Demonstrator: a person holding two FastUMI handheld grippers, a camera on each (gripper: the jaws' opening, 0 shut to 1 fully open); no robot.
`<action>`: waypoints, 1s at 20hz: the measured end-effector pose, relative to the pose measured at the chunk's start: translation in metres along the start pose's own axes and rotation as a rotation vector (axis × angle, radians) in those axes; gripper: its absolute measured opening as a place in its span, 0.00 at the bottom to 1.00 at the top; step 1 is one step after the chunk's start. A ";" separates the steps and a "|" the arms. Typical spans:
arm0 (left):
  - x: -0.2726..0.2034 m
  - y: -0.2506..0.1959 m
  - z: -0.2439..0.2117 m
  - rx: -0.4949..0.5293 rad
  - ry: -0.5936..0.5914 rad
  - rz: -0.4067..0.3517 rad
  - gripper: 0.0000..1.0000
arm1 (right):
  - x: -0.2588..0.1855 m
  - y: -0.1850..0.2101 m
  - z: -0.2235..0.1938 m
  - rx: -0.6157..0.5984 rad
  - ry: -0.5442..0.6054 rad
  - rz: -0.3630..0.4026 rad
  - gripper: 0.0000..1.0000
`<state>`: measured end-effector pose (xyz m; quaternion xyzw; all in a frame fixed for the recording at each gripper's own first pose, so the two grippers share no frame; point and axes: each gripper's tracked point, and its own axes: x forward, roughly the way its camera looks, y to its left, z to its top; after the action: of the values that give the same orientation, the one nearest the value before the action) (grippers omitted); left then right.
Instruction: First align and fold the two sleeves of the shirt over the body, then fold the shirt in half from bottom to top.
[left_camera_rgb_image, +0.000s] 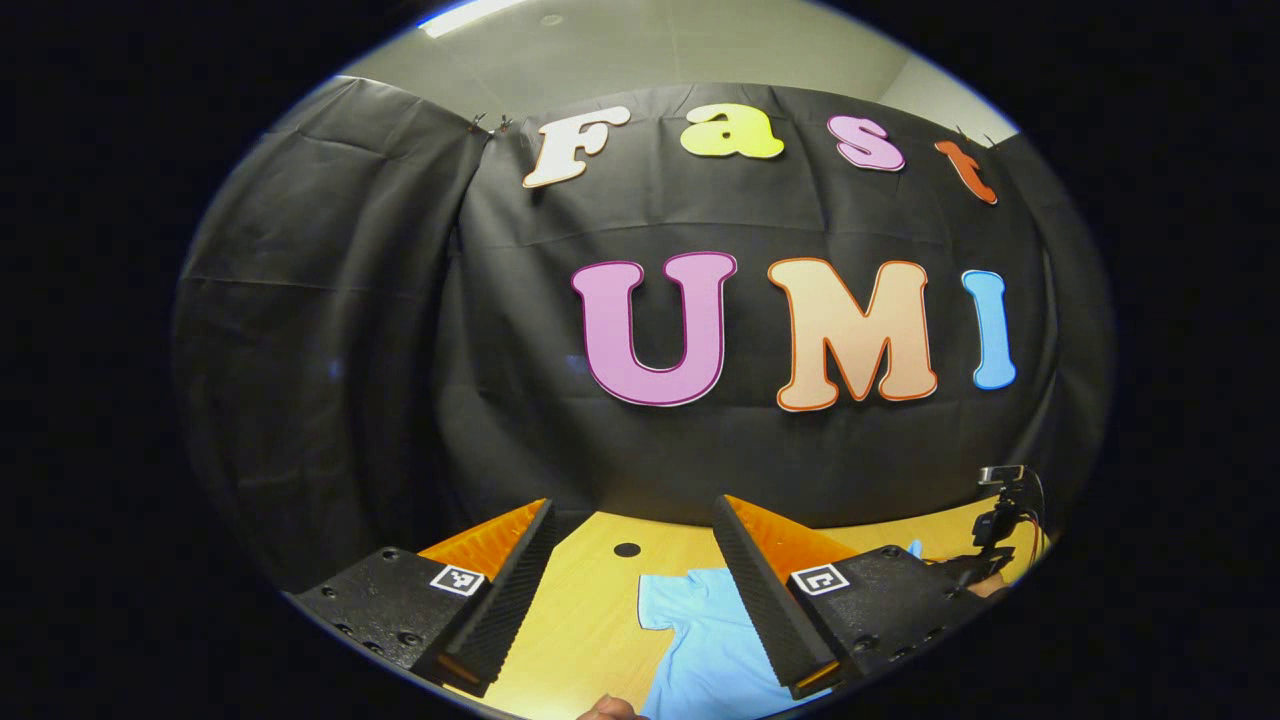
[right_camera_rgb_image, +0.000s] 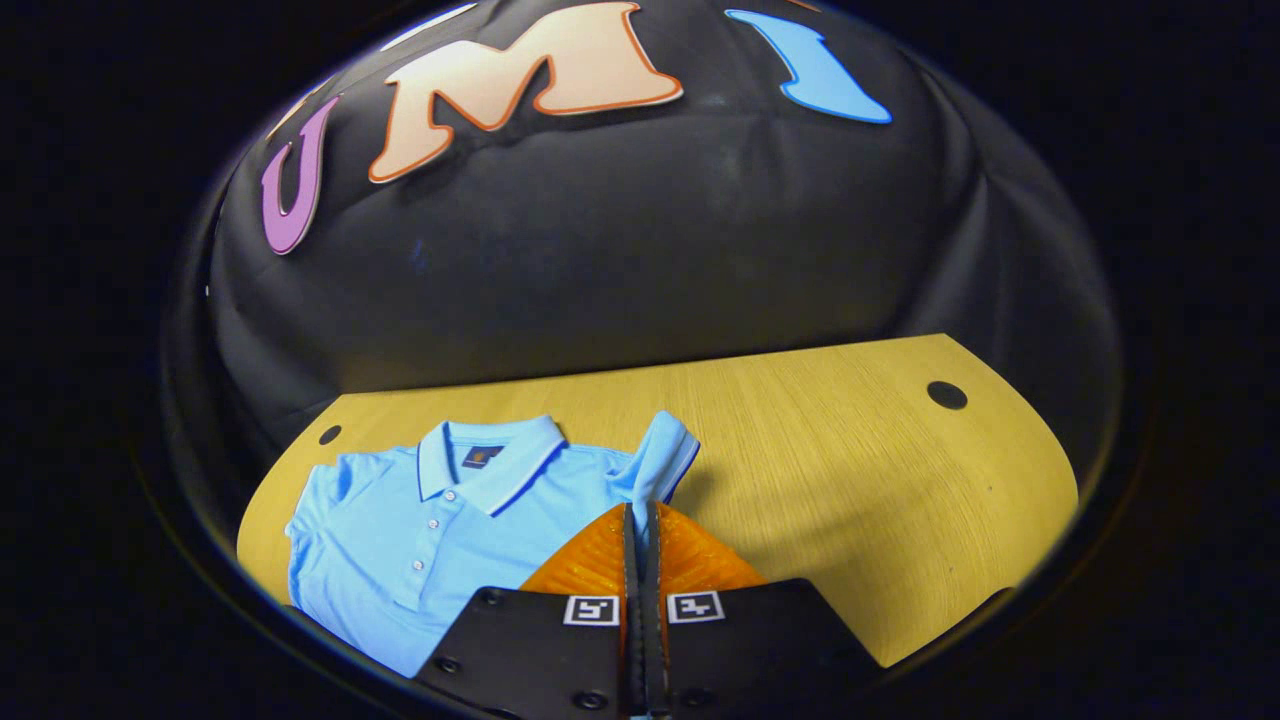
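A light blue polo shirt (right_camera_rgb_image: 420, 530) lies face up on the wooden table (right_camera_rgb_image: 850, 450), collar toward the booth wall. In the right gripper view, my right gripper (right_camera_rgb_image: 640, 515) is shut on the shirt's sleeve (right_camera_rgb_image: 662, 452), which stands lifted off the table at the shirt's right side. The other sleeve (right_camera_rgb_image: 320, 490) rests flat at the left. In the left gripper view, my left gripper (left_camera_rgb_image: 635, 503) is open wide above the table (left_camera_rgb_image: 590, 600), and part of the shirt (left_camera_rgb_image: 700, 640) shows between its fingers and behind one of them.
Round cable holes (right_camera_rgb_image: 946, 394) (right_camera_rgb_image: 329, 434) sit near the table's far corners. Bare wood stretches to the right of the shirt. A dark device with cables (left_camera_rgb_image: 1000, 520) stands at the table's right edge in the left gripper view, and a hand (left_camera_rgb_image: 608, 708) shows at the bottom.
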<state>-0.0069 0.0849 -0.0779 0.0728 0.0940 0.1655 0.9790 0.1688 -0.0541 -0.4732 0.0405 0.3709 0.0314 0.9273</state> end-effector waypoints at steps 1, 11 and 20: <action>0.001 0.000 -0.002 -0.004 0.001 -0.001 0.95 | 0.000 0.012 0.001 0.008 -0.004 0.017 0.04; 0.000 0.030 -0.019 -0.009 0.042 0.015 0.95 | 0.008 0.107 -0.053 -0.025 0.096 0.139 0.04; 0.046 0.019 -0.063 -0.102 0.136 -0.114 0.95 | -0.059 0.117 0.016 -0.016 -0.037 0.174 0.98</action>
<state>0.0166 0.1252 -0.1430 0.0061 0.1560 0.1187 0.9806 0.1333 0.0565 -0.4097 0.0658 0.3484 0.1143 0.9280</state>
